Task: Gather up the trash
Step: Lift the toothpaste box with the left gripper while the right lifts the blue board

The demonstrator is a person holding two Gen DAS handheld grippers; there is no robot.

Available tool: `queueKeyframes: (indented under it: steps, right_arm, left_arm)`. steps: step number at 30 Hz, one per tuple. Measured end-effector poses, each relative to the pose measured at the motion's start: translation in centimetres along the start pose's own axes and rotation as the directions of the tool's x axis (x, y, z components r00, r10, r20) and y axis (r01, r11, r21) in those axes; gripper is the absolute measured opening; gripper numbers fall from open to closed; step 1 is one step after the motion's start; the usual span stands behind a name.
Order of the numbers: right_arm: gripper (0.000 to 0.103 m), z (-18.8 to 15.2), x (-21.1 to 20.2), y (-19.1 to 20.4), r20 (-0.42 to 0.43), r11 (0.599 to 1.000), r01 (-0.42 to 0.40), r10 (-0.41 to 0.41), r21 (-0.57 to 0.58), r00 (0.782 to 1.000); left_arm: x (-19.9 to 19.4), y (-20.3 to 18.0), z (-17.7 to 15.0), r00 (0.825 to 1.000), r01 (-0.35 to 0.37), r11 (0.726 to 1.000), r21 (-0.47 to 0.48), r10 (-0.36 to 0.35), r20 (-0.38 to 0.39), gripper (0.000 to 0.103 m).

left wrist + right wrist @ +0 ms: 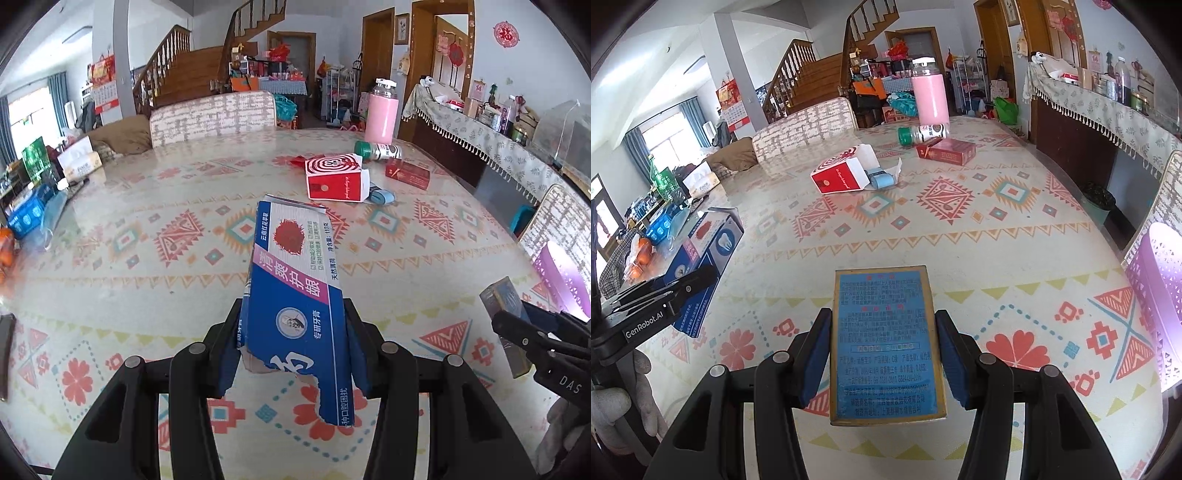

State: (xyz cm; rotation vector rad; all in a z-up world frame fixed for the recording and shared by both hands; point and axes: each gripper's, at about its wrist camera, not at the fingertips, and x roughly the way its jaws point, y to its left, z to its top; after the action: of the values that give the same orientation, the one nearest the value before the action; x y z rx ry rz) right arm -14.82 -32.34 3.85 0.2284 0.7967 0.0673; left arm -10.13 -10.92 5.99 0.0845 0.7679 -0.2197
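Note:
My left gripper is shut on a torn blue toothpaste box and holds it above the patterned table. My right gripper is shut on a flat blue and yellow box above the table. Each gripper shows in the other view, the right gripper at the right edge and the left gripper at the left edge. A red and white open carton, a blue tape roll, a red cigarette pack and a toppled green-capped bottle lie on the far half.
A pink perforated basket stands at the table's right edge. A pink bottle stands at the far edge by a chair back. A tissue box, blue boxes and oranges sit at the left.

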Motion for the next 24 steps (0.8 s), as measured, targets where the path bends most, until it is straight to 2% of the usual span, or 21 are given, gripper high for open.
queueKeyframes:
  steps: [13, 24]
  right_arm:
    - [0.059, 0.1, 0.1, 0.5, 0.001, 1.000, -0.006, 0.006, 0.004, 1.000]
    - [0.059, 0.1, -0.7, -0.6, 0.016, 0.999, -0.029, 0.028, 0.039, 0.999]
  left_arm:
    - [-0.1, -0.4, 0.1, 0.998, -0.067, 0.996, 0.052, 0.066, 0.017, 0.048]
    - [-0.4, -1.7, 0.2, 0.998, -0.069, 0.994, 0.087, 0.068, 0.015, 0.048]
